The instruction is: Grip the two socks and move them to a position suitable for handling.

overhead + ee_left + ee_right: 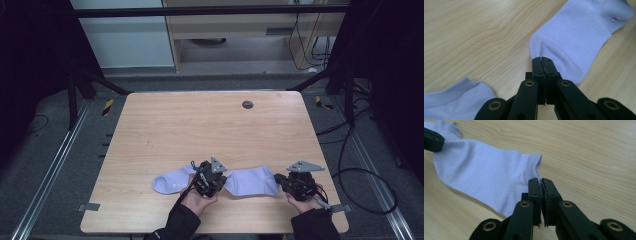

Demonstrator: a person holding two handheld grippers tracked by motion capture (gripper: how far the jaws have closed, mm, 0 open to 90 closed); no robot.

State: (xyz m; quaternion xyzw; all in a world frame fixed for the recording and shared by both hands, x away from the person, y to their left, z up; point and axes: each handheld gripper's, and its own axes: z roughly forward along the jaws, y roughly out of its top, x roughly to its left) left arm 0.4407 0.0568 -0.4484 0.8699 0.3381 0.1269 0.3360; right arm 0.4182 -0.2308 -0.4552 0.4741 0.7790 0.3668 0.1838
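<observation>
Both my grippers clamped on one sock.

My left gripper [543, 59] pinches the right-hand sock's [250, 181] left end, my right gripper [541, 181] its right edge; a second sock [172, 181] lies left, near the table's [200, 125] edge.

Jaws of left gripper [544, 60] pinched on pale sock [579, 37], wooden table [474, 32] beneath.

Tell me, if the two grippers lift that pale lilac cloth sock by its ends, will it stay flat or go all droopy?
Probably droopy. The pale lilac cloth sock lies thin and soft on the wooden table, so its middle would likely sag between the left gripper and the right gripper, each pinching one end. It looks light, and being knitted, it probably won't slip out easily.
</observation>
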